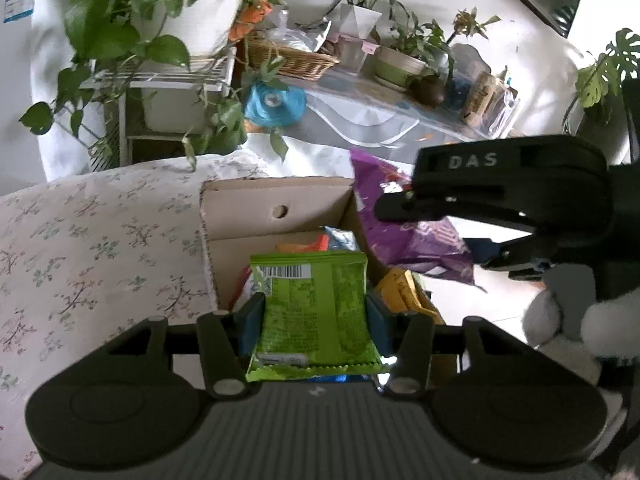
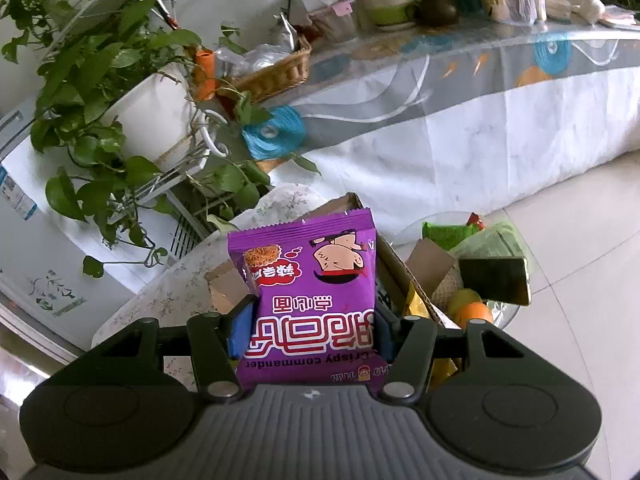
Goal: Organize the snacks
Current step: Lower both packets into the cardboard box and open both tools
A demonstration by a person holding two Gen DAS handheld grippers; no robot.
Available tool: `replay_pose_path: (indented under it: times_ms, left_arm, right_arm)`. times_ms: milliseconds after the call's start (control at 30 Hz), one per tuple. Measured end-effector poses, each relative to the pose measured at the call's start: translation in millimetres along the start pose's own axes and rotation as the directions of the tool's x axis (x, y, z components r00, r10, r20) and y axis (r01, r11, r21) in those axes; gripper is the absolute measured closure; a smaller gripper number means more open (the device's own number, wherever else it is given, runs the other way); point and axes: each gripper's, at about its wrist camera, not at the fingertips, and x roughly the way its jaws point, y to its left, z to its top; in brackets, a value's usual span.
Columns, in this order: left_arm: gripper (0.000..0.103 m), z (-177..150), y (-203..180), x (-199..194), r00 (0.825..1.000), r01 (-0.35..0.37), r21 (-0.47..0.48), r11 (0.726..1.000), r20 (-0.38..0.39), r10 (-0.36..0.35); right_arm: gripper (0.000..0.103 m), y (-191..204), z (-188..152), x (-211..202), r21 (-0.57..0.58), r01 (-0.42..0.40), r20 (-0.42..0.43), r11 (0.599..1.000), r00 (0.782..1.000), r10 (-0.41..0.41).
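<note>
- Two snack packs are in my claws right now, one in each.
- My left claw (image 1: pixel 316 316) is squeezed on a green snack pack (image 1: pixel 314 312). The blue pads press its two long sides.
- The green pack's long way points straight ahead, toward 12 o'clock. Its barcode end is the far end.
- My right claw (image 2: pixel 312 328) is squeezed on a purple noodle pack (image 2: pixel 310 280). It also points to 12 o'clock, with its zigzag top edge far from me.
- The cardboard box (image 1: pixel 256 216) is open on top. From my left claw it sits at 12 o'clock, just past the green pack's far end and lower down.
- I can see other snacks inside the box, like an orange pack (image 1: pixel 304 245) and a shiny blue pack (image 1: pixel 340 238).
- In my left view, the purple pack hangs at about 2 o'clock, by the box's right edge.
- From my right claw, the box peeks out behind the purple pack, at 12 to 1 o'clock.
- I think both packs go into the box next. My left claw looks lined up best with the opening, so I think green should go first.
- A flowery cushion (image 1: pixel 100 248) is at 9 o'clock, touching the box's left wall.
</note>
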Motion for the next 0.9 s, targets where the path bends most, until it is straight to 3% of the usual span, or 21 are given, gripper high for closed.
replay_pose_path:
  times_ms: [33,100,167,333,533,900]
  left_arm:
    - [0.048,0,-2,3,1.0,-0.005,0.002,1.0,-0.005,0.005]
    - [0.034,1,-7,5,1.0,-0.017,0.006,1.0,-0.008,0.017]
    - [0.018,-1,-11,2,0.999,-0.034,0.012,0.999,-0.008,0.034]
    - [0.009,-5,-13,-2,0.993,-0.105,0.046,0.993,-0.047,0.107]
    - [0.007,-14,-5,-10,0.98,-0.177,0.025,0.984,-0.087,0.178]
    - [0.007,-21,8,-22,0.965,-0.225,-0.001,0.974,-0.137,0.222]
  right_arm:
    - [0.038,-1,0,1,0.002,-0.001,-0.004,1.0,1.0,0.001]
    - [0.035,-3,1,1,0.017,-0.004,0.002,1.0,1.0,0.004]
    - [0.023,-6,2,0,0.039,-0.016,0.003,0.999,1.0,0.016]
    - [0.017,-8,2,-4,0.057,-0.025,0.012,0.998,1.0,0.024]
    - [0.011,-5,-1,-7,0.047,-0.039,0.007,0.998,0.999,0.039]
    - [0.006,0,-11,-17,-0.022,0.061,0.016,0.998,0.998,-0.061]
